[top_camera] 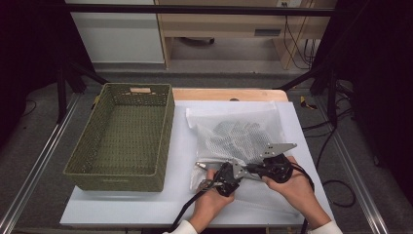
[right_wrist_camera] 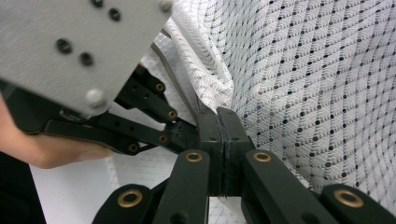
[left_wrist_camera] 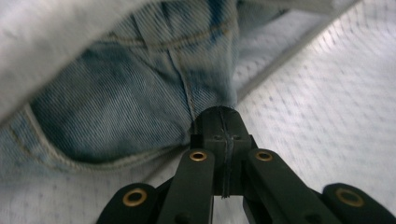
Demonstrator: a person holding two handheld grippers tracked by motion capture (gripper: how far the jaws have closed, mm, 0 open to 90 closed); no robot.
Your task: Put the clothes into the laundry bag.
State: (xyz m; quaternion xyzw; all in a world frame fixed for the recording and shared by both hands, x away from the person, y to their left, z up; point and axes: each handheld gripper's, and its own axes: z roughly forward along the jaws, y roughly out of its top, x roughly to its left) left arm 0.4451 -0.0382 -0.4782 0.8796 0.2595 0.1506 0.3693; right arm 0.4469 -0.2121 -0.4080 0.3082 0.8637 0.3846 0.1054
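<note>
A white mesh laundry bag [top_camera: 229,117] lies on the white board, with blue jeans [left_wrist_camera: 116,102] inside it. Both grippers meet at the bag's near edge. My left gripper [top_camera: 243,169] [left_wrist_camera: 219,112] is shut, its tips pinching bag cloth right against a fold of the denim. From the right, my right gripper [top_camera: 252,168] [right_wrist_camera: 222,114] is shut on a bunched fold of the mesh bag [right_wrist_camera: 317,93]. In the right gripper view the left gripper [right_wrist_camera: 187,133] sits just beside it, with its grey plate above and a hand beneath.
An empty green woven basket [top_camera: 168,126] stands to the left of the bag on the white board [top_camera: 122,204]. Cables trail off the table's near edge. Black frame posts rise at both sides, and the floor lies beyond the far edge.
</note>
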